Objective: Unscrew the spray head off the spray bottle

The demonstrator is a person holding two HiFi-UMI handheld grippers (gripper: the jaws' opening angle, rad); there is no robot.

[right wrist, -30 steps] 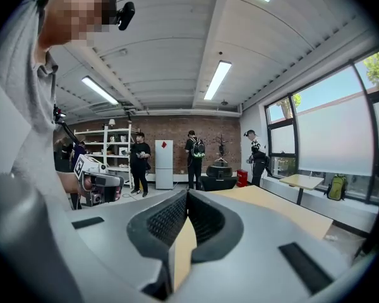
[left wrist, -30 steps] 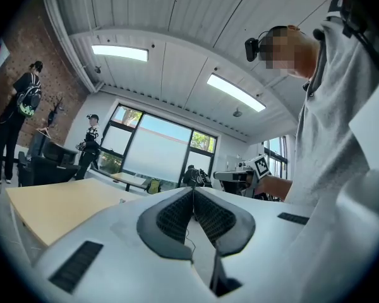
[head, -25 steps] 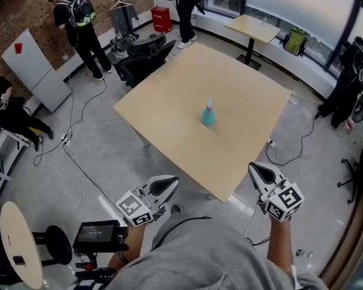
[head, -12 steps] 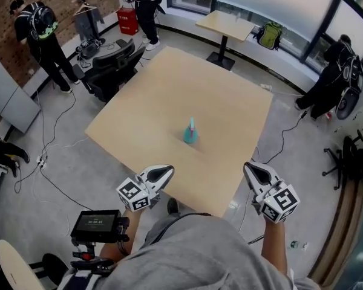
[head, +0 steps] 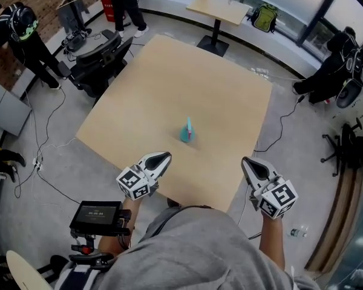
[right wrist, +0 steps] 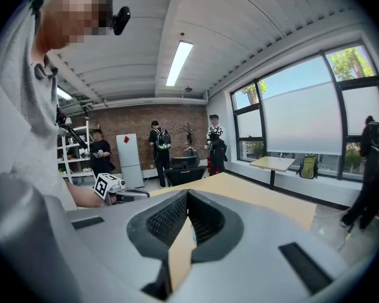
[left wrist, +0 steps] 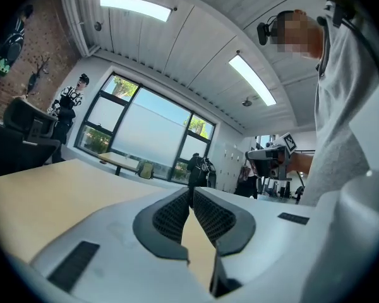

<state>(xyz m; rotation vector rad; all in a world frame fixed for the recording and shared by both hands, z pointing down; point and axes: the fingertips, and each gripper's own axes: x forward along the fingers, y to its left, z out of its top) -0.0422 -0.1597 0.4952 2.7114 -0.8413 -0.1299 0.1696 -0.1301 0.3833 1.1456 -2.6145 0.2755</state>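
Head view: small teal plastic spray bottle upright mid pale wooden table; left gripper at its 7 o'clock, right gripper at 5, well apart | Left gripper view: jaws together, empty | Right gripper view: likewise | Risk: unbraced bottle could spin or topple under twisting.

The right claw had its jaws closed, the ribbed pads meeting at the tips with nothing gripped. Only a sliver of the tan bench showed in the wedge below them. The bench stretched ahead and to the right of the claw, while off to its left the left claw hovered, marker cube facing the camera. Far beyond the claw, several people stood by a brick wall, and to the right a small table sat under the windows.
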